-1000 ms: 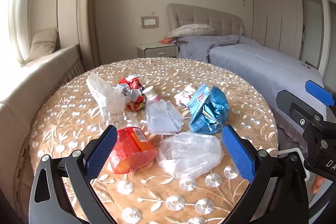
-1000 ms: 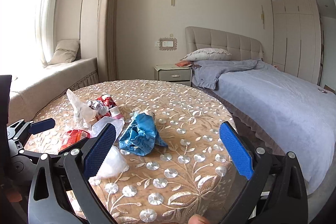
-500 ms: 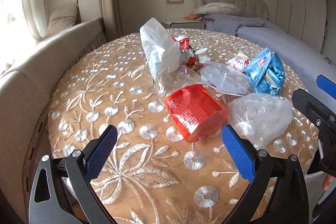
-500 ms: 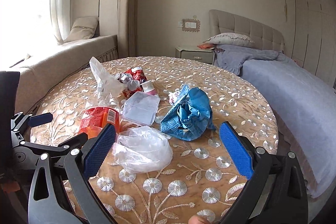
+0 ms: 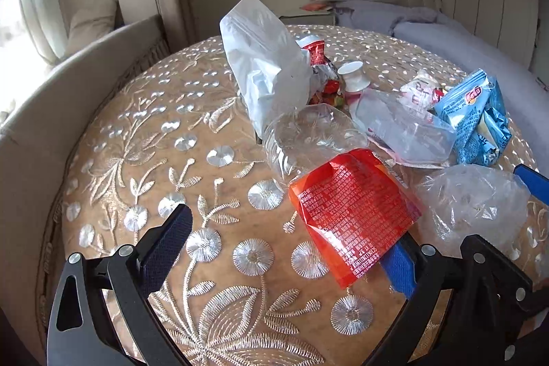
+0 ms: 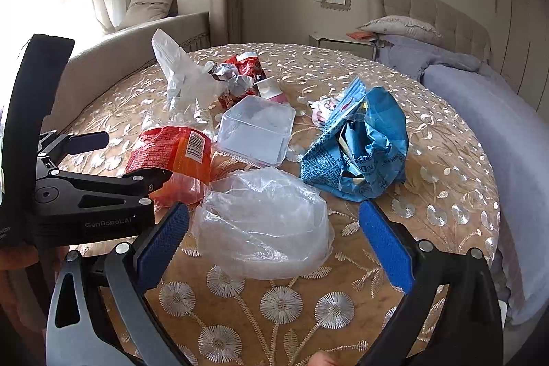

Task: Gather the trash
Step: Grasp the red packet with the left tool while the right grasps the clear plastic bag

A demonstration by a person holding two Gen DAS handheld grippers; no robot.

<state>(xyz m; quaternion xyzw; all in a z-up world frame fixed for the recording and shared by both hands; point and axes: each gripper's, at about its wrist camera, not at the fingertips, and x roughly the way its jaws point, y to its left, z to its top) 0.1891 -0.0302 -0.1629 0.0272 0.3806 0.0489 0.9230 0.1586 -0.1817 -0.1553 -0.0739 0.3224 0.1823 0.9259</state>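
Left gripper (image 5: 284, 249) jaws closing, red wrapper (image 5: 353, 211) between them, unpinched. Right gripper (image 6: 274, 246) wide open around clear plastic bag (image 6: 264, 228) on tabletop (image 6: 446, 194).

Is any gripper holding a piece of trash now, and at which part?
Nothing is held. The left gripper is closing with the red wrapper partly between its jaws, not pressed. The right gripper stands open around the clear bag.
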